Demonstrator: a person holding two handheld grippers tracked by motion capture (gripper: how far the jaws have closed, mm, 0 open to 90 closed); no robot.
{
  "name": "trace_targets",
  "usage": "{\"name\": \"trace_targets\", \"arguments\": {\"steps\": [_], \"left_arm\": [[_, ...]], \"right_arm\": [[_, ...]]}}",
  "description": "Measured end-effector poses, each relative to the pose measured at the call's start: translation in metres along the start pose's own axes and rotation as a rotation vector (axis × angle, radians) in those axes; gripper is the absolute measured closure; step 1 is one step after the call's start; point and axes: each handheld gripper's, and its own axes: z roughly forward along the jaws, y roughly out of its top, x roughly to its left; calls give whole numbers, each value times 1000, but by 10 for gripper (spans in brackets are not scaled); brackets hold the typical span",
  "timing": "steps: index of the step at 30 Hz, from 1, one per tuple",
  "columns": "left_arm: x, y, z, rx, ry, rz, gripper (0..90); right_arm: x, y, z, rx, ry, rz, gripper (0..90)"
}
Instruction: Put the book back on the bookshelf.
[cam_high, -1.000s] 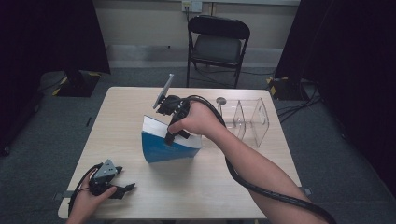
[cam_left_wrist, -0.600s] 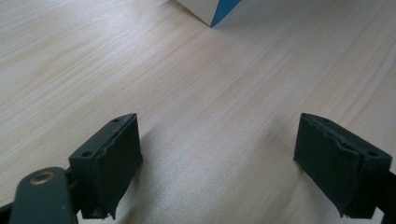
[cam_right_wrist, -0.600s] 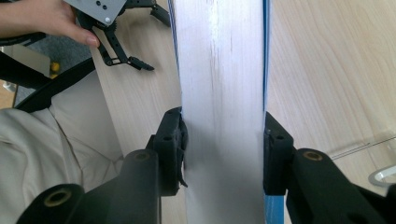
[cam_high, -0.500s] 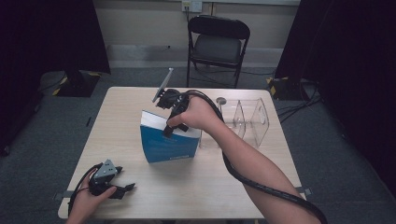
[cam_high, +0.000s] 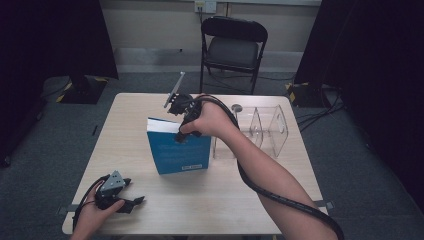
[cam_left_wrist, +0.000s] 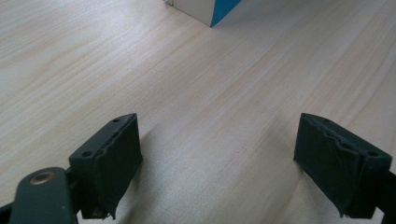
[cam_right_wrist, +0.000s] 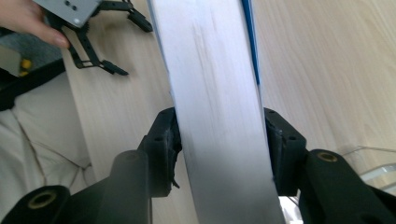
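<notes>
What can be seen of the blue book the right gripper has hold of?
The book is a thick volume with a blue cover, a small pale label low on the cover and a white page block. It stands upright on its lower edge near the middle of the pale wooden table, just left of a clear plastic rack. The right gripper straddles its top edge; its jaws have just been opening, though the pads seem to touch both covers.

A book (cam_high: 179, 152) stands upright near the middle of the table (cam_high: 125, 125), with a clear divided organizer (cam_high: 260, 129) just beside it on the right, a folding chair (cam_high: 233, 45) behind the table's far edge.
</notes>
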Motion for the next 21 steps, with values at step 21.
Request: {"name": "trace_targets", "arguments": {"steps": [21], "left_arm": [[0, 0, 0, 3, -2, -3, 140]], "right_arm": [[-6, -20, 1, 10, -22, -1, 567]]}}
